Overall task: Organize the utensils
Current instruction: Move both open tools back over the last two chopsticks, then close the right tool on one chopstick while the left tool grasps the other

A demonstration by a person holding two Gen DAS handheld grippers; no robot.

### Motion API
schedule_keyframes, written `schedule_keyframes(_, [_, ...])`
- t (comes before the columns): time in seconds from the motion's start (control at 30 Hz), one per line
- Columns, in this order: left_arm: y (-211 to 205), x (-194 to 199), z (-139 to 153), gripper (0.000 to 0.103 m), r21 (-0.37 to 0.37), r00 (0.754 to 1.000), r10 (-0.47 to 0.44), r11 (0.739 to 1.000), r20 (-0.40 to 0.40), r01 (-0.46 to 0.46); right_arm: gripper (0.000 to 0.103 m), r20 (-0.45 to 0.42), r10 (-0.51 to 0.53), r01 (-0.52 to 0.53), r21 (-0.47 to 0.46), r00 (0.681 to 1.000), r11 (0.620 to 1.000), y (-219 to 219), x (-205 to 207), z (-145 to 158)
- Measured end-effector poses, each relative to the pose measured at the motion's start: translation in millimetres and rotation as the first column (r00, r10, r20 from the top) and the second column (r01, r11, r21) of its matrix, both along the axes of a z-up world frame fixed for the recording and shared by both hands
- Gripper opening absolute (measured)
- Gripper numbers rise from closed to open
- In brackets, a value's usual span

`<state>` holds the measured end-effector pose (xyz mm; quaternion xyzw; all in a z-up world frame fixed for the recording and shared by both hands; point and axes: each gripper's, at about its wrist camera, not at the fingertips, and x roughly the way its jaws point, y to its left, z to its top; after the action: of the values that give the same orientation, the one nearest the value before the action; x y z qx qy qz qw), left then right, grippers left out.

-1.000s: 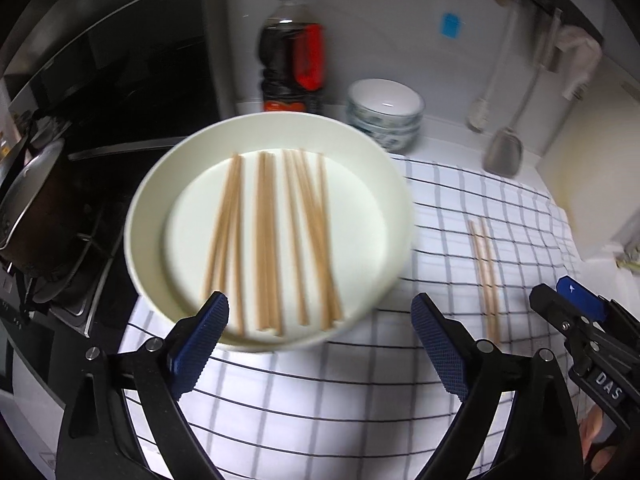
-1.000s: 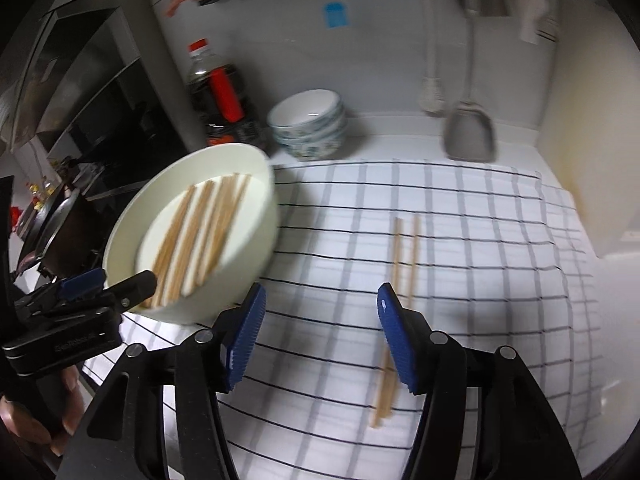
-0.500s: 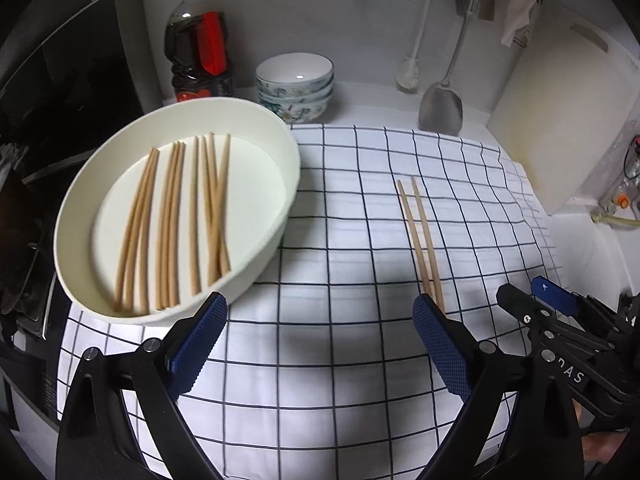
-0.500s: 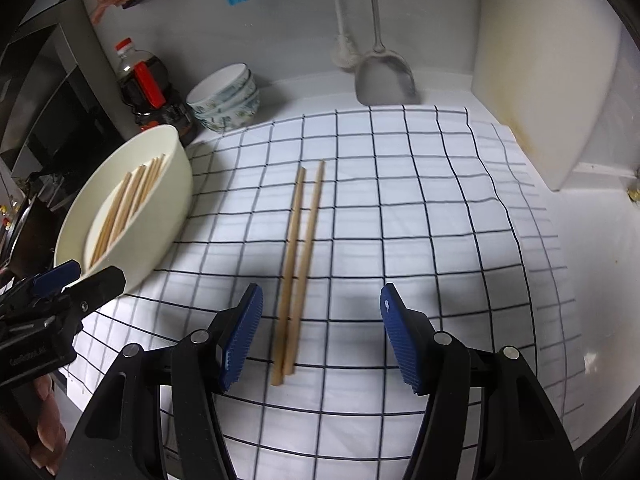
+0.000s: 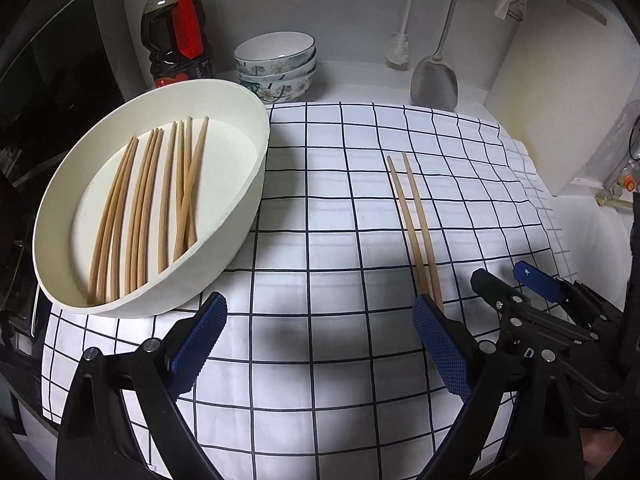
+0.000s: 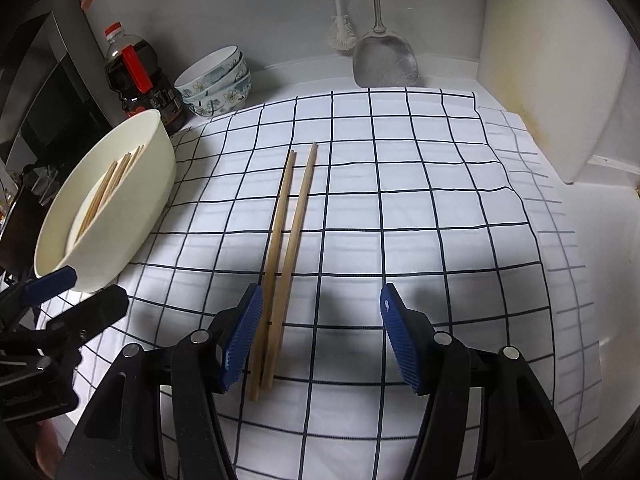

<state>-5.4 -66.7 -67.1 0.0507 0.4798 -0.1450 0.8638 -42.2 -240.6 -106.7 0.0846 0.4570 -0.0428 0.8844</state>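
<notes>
Your right gripper (image 6: 320, 336) hanging over checked cloth (image 6: 420, 216), jaws standing spread, gripping nothing; near ends of chopstick pair (image 6: 286, 240) lying just inside its left pad. Your left gripper (image 5: 320, 344) likewise gaping, nothing between pads. Farther left, white oval tub (image 5: 240, 216) holding more chopsticks (image 5: 148, 204). Against wall: stacked bowls (image 5: 276, 66), sauce bottle (image 5: 176, 28), hanging spatula (image 6: 384, 60).

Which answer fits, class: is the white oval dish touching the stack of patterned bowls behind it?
Apart. The right wrist view shows bare counter between the white oval dish and the stack of patterned bowls.
</notes>
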Motion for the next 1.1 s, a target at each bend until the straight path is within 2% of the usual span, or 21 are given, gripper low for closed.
schedule_keyframes(0.4, [-2,2,-6,0.092,0.008,1.000,0.019,1.000,-0.004,-0.019,0.059,-0.034,0.009,-0.009,0.016,0.999,1.000,-5,12,-23])
schedule_keyframes(0.67, [2,4,-12,0.092,0.012,0.999,0.035,0.999,-0.011,-0.035,0.059,-0.061,0.042,-0.044,-0.032,0.997,0.999,9,22,-38])
schedule_keyframes(0.93, [4,5,-14,0.092,0.015,0.999,0.044,0.999,-0.013,-0.044,0.058,-0.049,0.087,-0.094,-0.189,0.995,0.977,25,22,-43])
schedule_keyframes(1.0, [2,5,-15,0.092,0.016,0.999,0.042,0.999,-0.013,-0.042,0.044,-0.044,0.111,-0.118,-0.179,0.993,0.977,25,22,-42])
schedule_keyframes(1.03, [1,5,-15,0.092,0.016,0.999,0.039,0.999,-0.013,-0.039,0.032,-0.041,0.122,-0.127,-0.178,0.992,0.976,24,21,-42])
schedule_keyframes(1.1, [-2,6,-15,0.092,0.015,0.999,0.034,0.999,-0.012,-0.034,0.029,-0.041,0.134,-0.139,-0.189,0.990,0.972,24,21,-42])
